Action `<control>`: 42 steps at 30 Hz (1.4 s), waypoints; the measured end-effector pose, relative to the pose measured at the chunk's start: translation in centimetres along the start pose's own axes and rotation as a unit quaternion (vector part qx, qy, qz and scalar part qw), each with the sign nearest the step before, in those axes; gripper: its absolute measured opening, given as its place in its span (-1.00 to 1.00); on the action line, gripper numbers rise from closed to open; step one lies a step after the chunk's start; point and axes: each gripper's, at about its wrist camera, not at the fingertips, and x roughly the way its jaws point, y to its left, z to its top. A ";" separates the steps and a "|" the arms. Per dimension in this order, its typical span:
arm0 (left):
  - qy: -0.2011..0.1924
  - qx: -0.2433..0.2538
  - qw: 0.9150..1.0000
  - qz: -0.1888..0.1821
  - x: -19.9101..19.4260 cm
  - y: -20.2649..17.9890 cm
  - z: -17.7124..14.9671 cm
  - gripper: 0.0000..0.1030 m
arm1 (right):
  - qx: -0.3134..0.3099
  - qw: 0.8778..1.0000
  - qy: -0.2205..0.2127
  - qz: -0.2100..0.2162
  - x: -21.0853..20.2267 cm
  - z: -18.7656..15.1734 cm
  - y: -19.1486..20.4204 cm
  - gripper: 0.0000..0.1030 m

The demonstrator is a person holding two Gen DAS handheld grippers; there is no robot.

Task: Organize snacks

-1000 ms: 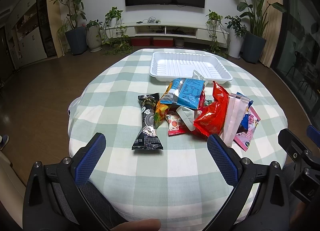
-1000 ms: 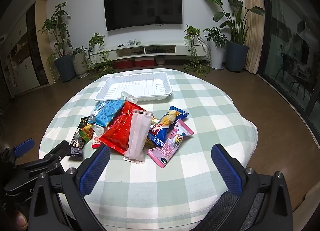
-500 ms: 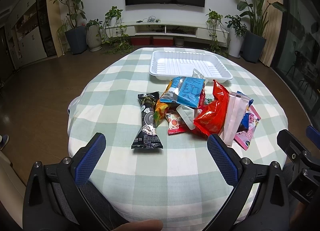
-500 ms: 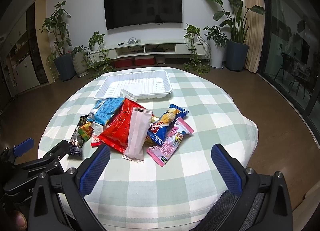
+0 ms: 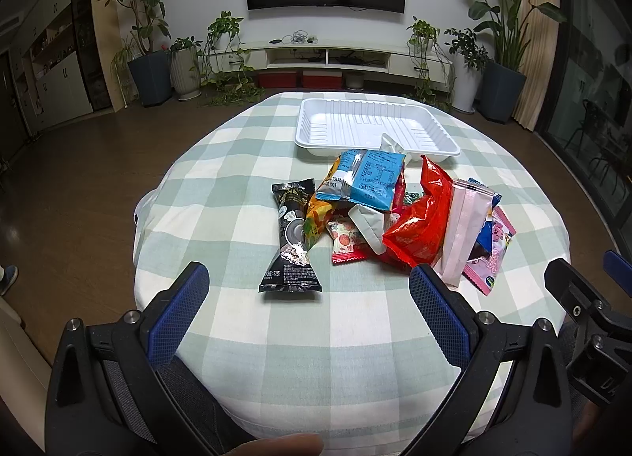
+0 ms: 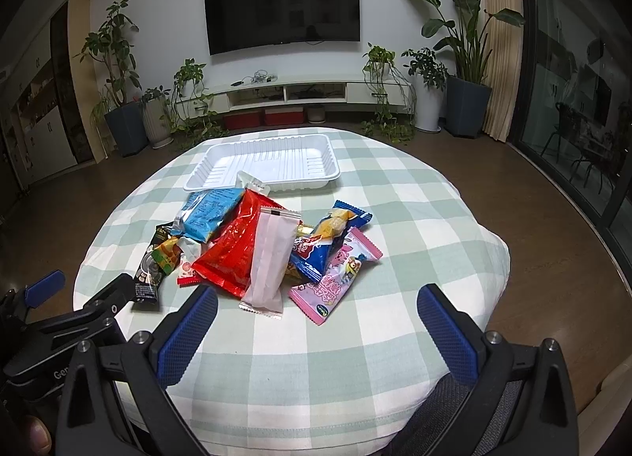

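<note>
- Snacks (image 6: pixel 272 246) lie in a loose heap in the middle of the surface (image 6: pixel 395 337), none of them in the tray yet; by my reading the sorting has not started and this is the approach before a first pick.
- Left claw (image 5: pixel 308 310) hovers at the near edge, its jaws spread wide and holding nothing; the black pack (image 5: pixel 291 243) lies just ahead of it, between the finger lines.
- Right claw (image 6: pixel 316 329) hovers likewise, jaws wide apart and bare, with the pale pink pack (image 6: pixel 270 258) and the pink cartoon pack (image 6: pixel 335 278) just in front.
- Black pack sits at the left fringe of the heap, flat, one edge touching the yellow-green pack (image 5: pixel 318 219); it looks like the easiest first take for the left side.
- Pale pink pack leans on the red bag (image 6: pixel 233 246), so lifting it may shift the bag beneath.
- Light blue pack (image 5: pixel 363 177) rests on top of the heap, nearer the tray.
- Dark blue pack (image 6: pixel 328 235) lies partly under the cartoon pack.
- Tray (image 6: pixel 331 164), white and ribbed, stands beyond the heap with nothing in it; a small white pack (image 6: pixel 252 181) leans against its near rim.
- Next move, I judge: lower one claw over an outer pack, close on its flat body, lift clear of its neighbours, carry it over the heap to the tray.
</note>
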 end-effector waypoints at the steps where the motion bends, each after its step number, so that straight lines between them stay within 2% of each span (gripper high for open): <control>1: 0.000 0.000 1.000 0.000 0.0 0.0 0.0 0.99 | 0.000 1.000 0.000 0.000 0.1 -0.2 -0.1 1.00; 16: 0.001 0.000 1.000 0.000 0.0 0.0 0.0 0.99 | -0.001 1.000 0.007 -0.001 0.3 -1.3 -0.4 1.00; 42: 0.002 0.001 1.000 0.001 0.1 0.0 0.1 0.99 | -0.003 1.000 0.012 -0.003 0.7 -1.1 -0.2 1.00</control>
